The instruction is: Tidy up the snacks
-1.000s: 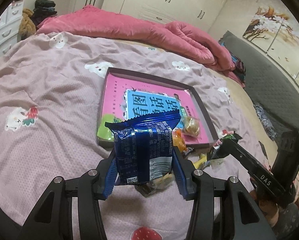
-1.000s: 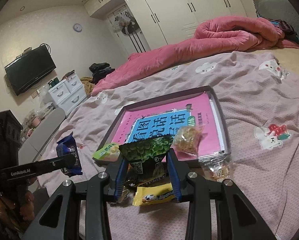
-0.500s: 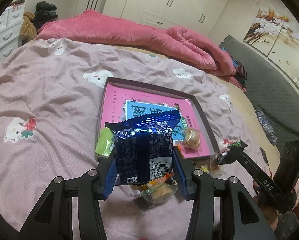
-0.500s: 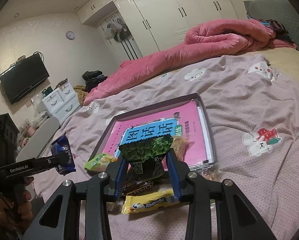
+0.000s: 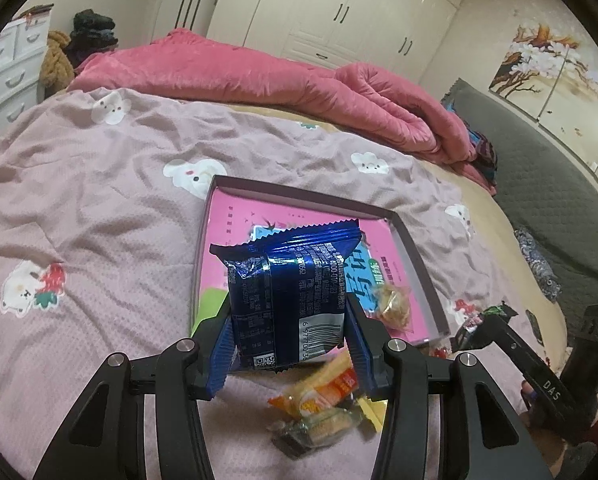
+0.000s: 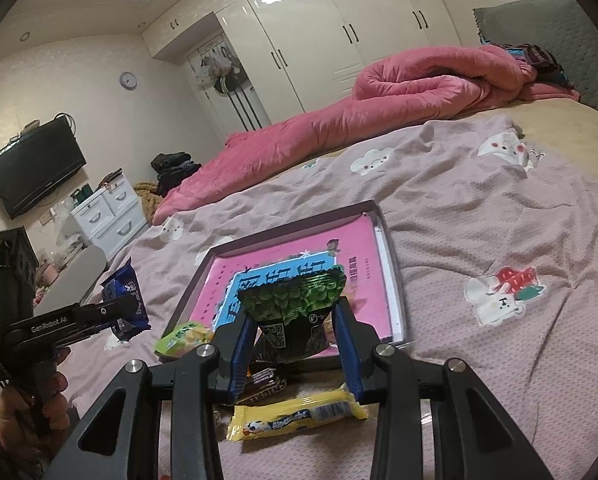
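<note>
On the bed, over a mauve sheet printed with cartoon animals, both tongs hold snack packets above a shallow box. The left tongs are partly closed, their blue pads pressed against the two sides of a dark blue foil packet, which stands upright between them with its barcode facing the camera. The right tongs are closed a little narrower on a green pea-patterned packet, its crimped top fanned out above the pads.

The box has a dark rim and lies flat on the sheet, with a pink book with a blue title panel covering its floor. Inside it, near the front right corner as the left wrist view shows, lies a clear wrapped golden snack; a light green packet sits at the front left corner, partly over the rim.

Just in front of the box, loose snacks lie on the sheet: a yellow Alpenliebe stick pack, a dark brown wrapper behind it, an orange packet and a clear-wrapped piece.

A pink duvet is bunched along the far side of the bed.
</note>
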